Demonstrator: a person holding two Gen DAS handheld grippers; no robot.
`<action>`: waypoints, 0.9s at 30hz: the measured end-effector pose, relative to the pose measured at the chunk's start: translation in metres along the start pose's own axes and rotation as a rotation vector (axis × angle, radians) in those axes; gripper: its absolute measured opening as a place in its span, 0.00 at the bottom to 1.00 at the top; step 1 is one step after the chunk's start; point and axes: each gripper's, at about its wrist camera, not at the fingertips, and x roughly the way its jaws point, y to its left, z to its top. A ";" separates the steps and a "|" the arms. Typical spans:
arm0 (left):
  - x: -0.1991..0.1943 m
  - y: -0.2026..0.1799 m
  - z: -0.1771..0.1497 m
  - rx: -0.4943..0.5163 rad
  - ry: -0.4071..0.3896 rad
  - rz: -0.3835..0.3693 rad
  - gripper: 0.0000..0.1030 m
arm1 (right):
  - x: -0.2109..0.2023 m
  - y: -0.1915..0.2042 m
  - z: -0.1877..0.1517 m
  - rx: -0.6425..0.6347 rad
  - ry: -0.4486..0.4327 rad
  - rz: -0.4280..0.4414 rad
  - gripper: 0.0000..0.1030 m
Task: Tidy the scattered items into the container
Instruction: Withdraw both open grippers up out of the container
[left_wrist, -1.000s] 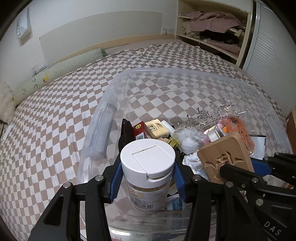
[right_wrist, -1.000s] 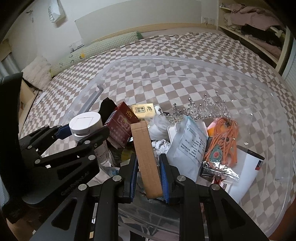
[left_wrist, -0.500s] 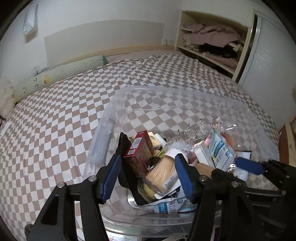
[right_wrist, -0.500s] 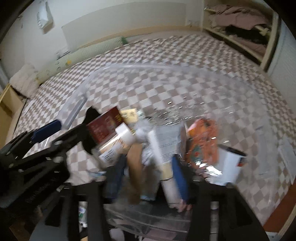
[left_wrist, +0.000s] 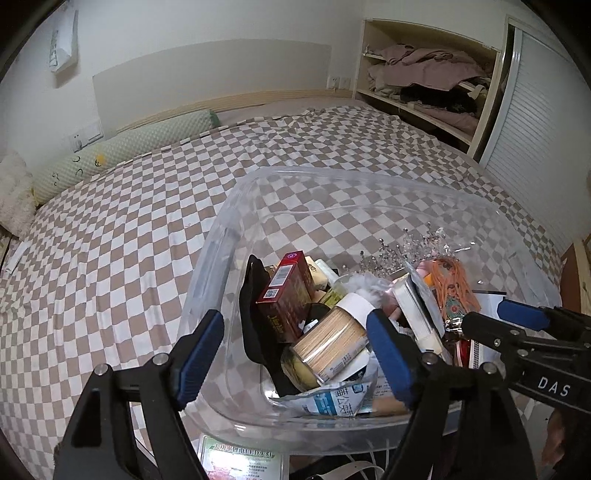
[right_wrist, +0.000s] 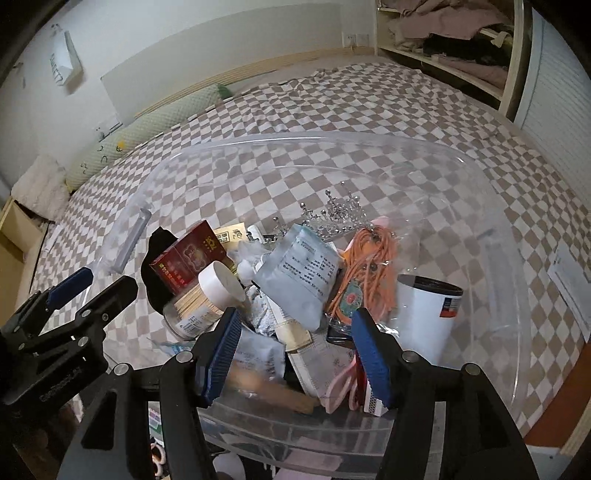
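Note:
A clear plastic bin (left_wrist: 258, 184) (right_wrist: 280, 140) rests on the checked bed, piled with items. A white-capped toothpick jar (left_wrist: 328, 341) (right_wrist: 207, 295) lies on its side in the pile, beside a red box (left_wrist: 286, 295) (right_wrist: 188, 262). A wooden block (right_wrist: 273, 389) lies low at the bin's near wall. A grey-blue pouch (right_wrist: 303, 273), a tiara (right_wrist: 332, 214), orange tassels (right_wrist: 365, 266) and a white cup (right_wrist: 424, 310) fill the right side. My left gripper (left_wrist: 295, 358) is open above the near rim, holding nothing. My right gripper (right_wrist: 295, 354) is open too, empty.
The checked bedspread (left_wrist: 129, 229) spreads around the bin, with a green bolster (left_wrist: 122, 155) at the headboard. A shelf of clothes (left_wrist: 424, 81) and a slatted door (left_wrist: 535, 147) stand on the right. A printed packet (left_wrist: 240, 458) lies under the near rim.
Both grippers opened and drew back. The jar left the left gripper and now lies on its side in the bin. The wooden block left the right gripper and lies at the bottom.

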 end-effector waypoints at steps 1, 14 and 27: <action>-0.001 0.000 0.000 0.002 -0.001 0.002 0.84 | -0.001 -0.001 0.000 0.000 -0.001 0.000 0.61; -0.006 -0.002 -0.004 0.033 -0.002 -0.002 0.96 | -0.004 -0.014 -0.005 0.006 -0.010 -0.029 0.61; -0.010 0.009 -0.004 -0.004 -0.002 -0.018 1.00 | 0.005 -0.025 -0.014 0.018 -0.074 -0.104 1.00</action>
